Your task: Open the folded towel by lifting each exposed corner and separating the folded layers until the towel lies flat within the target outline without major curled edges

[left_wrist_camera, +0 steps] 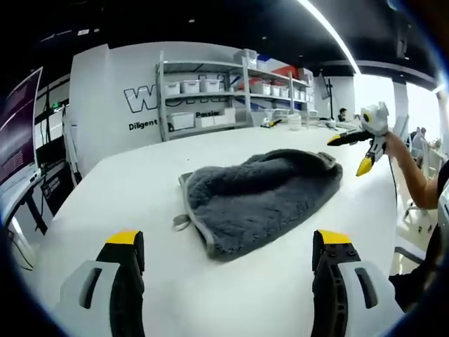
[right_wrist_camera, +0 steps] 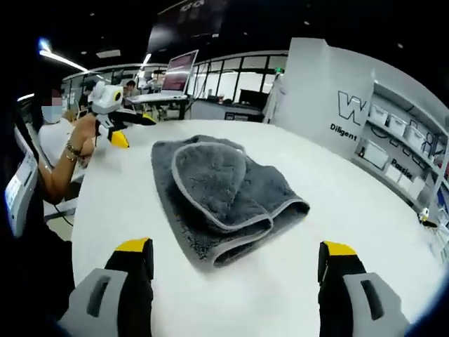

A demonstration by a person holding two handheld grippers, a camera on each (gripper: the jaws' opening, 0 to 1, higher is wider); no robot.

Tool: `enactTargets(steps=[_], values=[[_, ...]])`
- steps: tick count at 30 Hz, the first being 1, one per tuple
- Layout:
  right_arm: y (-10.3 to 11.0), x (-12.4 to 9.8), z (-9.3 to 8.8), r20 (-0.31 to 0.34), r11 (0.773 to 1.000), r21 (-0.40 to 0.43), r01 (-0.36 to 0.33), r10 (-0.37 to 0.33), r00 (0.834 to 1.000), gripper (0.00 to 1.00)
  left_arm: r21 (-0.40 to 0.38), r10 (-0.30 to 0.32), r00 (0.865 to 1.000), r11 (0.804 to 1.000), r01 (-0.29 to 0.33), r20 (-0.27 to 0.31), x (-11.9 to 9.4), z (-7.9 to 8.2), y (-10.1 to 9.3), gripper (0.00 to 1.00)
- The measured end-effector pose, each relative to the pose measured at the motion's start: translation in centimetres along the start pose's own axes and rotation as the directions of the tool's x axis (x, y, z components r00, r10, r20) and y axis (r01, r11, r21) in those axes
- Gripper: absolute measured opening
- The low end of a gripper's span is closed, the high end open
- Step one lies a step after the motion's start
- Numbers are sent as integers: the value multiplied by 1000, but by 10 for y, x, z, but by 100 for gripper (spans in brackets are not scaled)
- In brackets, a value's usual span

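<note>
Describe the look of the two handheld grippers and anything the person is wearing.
The left gripper and the right gripper match: black jaws tipped with yellow, set in light grey housings with dark slots. Seen from across the table, each has a pale body. The person wears a bracelet on the wrist and a light short-sleeved top.

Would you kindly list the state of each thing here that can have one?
Towel: folded in layers, bunched, lying on the table, not held.
Left gripper: open, empty, short of the towel.
Right gripper: open, empty, short of the towel.
</note>
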State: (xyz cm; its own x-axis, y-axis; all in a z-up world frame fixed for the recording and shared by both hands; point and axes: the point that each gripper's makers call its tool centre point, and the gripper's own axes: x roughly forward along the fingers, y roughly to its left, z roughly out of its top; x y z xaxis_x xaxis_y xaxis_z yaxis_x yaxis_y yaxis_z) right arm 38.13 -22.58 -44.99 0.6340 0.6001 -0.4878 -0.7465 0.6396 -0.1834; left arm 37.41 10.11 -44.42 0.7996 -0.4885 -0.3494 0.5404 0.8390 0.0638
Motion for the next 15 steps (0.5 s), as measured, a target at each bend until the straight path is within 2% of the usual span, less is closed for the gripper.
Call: enactTargets(steps=[7, 10, 15], values=[[-13, -5, 4, 2, 1000, 12, 18, -18, 1000, 99, 0, 3, 1000, 1000, -3, -2, 0, 0, 1, 99], [-20, -7, 17, 35, 1000, 21, 15, -16, 999, 99, -1, 3, 1000, 1000, -3, -2, -1, -1, 1, 99], [-33, -4, 38, 47, 999, 15, 30, -30, 998, 99, 4, 4, 1000, 1000, -4, -5, -2, -1, 0, 99]])
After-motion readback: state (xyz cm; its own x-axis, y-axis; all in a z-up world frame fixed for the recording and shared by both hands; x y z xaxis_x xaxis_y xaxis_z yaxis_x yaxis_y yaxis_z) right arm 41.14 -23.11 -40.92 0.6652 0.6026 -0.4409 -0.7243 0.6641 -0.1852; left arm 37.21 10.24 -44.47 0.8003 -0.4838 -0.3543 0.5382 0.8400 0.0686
